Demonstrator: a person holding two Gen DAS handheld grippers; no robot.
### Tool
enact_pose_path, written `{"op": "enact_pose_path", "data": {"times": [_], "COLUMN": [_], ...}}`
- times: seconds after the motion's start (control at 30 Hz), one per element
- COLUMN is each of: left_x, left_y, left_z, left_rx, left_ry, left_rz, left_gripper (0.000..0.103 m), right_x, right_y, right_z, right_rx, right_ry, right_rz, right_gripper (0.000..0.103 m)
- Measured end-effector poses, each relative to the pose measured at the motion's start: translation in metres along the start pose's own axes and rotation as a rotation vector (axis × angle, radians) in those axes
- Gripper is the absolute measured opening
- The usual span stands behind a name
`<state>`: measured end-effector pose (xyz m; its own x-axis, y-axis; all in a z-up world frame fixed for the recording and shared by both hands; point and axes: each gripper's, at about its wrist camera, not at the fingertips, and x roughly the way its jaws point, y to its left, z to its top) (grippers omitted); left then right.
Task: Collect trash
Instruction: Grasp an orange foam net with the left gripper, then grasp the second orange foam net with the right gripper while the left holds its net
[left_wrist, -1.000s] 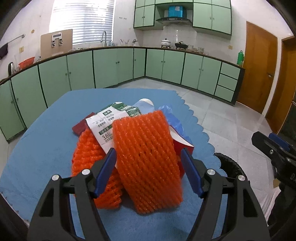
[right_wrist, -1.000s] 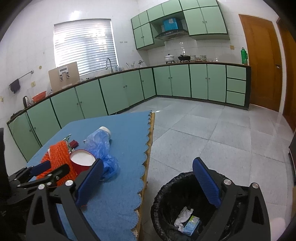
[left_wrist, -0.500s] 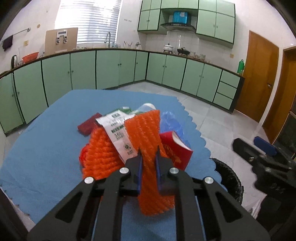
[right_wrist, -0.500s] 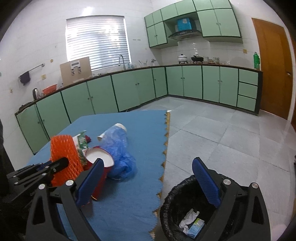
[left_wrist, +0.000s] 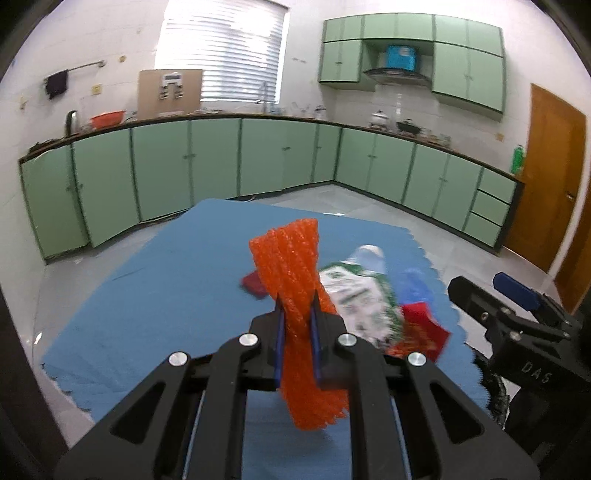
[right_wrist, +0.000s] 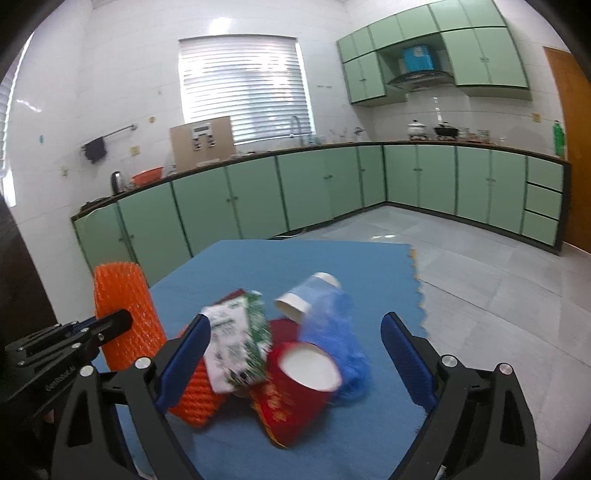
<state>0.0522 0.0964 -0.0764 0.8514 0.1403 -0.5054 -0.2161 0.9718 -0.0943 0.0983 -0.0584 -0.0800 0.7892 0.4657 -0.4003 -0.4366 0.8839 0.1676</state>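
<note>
In a kitchen of pale green cabinets (right_wrist: 332, 184), with a slatted window blind (right_wrist: 243, 85) on the far wall and a brown door (left_wrist: 554, 184) off to the right, worked over a table spread with a blue cloth (left_wrist: 166, 295). Gripped with the left gripper (left_wrist: 295, 310) pressed together on an orange foam net (left_wrist: 291, 258), the blue pads squeezing the sleeve at its waist so that it stood up past the fingertips and hung down beneath them, clear of the cloth. Left a heap of trash just ahead and to the right of that claw: a green-and-white packet (left_wrist: 354, 299), blurred, and a small dark red thing (left_wrist: 253, 286) beyond the fingertips. Held the right gripper (right_wrist: 295, 321) spread wide and pinching nothing, aimed down at the same heap. Between its fingers lay the packet, a red paper cup (right_wrist: 295, 398) on its side with the white inside showing, and a blue plastic bag (right_wrist: 340, 332) around a pale cup (right_wrist: 291, 308). Against its left finger showed a second orange net (right_wrist: 199, 398), flat on the cloth. Further left of that claw stood the pinched net, well apart from the heap.
</note>
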Motion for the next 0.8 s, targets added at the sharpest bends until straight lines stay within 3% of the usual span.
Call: {"op": "enact_pose_path", "data": {"times": [0.33, 0.8], "left_x": [-0.004, -0.002], "left_y": [0.035, 0.068], "left_z": [0.022, 0.003], "left_rx": [-0.024, -0.041], "left_ry": [-0.015, 0.035], "left_rz": [0.067, 0.109], "left_gripper": [0.01, 0.01], "right_x": [0.033, 0.023], "right_y": [0.039, 0.069], "right_z": [-0.002, -0.025], "right_rx": [-0.031, -0.038], "right_ry": [0.071, 0.117], "right_rz": [0.042, 0.091], "right_gripper": [0.092, 0.086]}}
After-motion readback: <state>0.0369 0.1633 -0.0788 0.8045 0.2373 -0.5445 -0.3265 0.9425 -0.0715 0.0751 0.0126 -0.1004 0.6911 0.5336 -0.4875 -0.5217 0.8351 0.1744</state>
